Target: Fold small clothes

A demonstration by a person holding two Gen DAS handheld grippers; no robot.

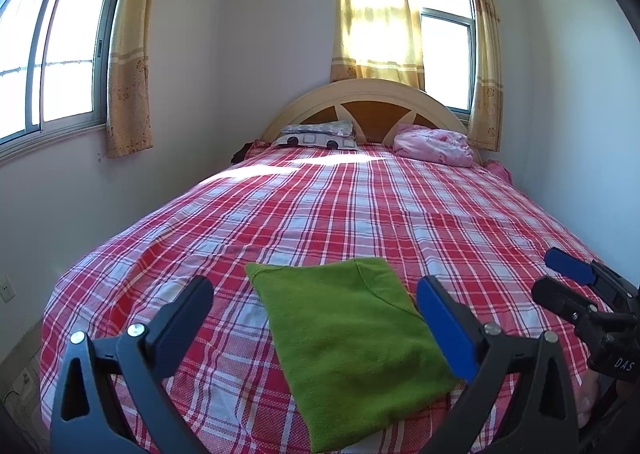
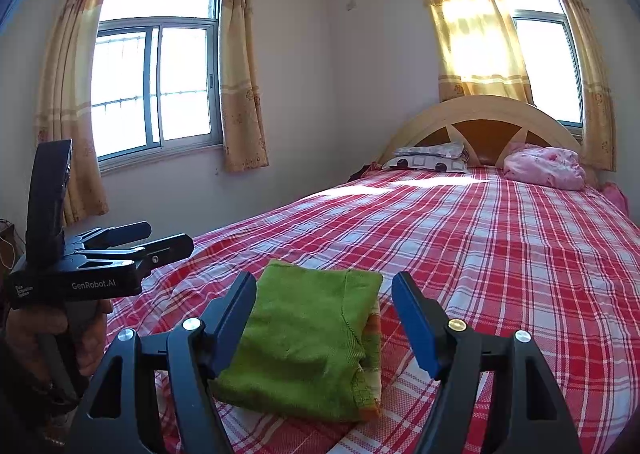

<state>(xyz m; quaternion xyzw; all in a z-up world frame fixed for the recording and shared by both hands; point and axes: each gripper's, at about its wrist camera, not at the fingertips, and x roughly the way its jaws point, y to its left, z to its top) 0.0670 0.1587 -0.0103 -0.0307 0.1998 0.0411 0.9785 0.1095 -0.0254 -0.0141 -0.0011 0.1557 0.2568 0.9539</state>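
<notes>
Bedding in red plaid (image 1: 340, 205) covers the whole bed, the landmark here. Against its arched wooden headboard (image 1: 362, 101) sit a pink bundle (image 1: 434, 143) on one side and a patterned pillow (image 1: 318, 133) on the other. Near the bed's foot lies the folded green garment (image 1: 348, 338), flat on the plaid, an orange-trimmed edge showing in the right wrist view. The left gripper (image 1: 316, 318) hovers over it, fingers spread wide and empty; the right gripper (image 2: 324, 318) likewise gapes, holding nothing.
</notes>
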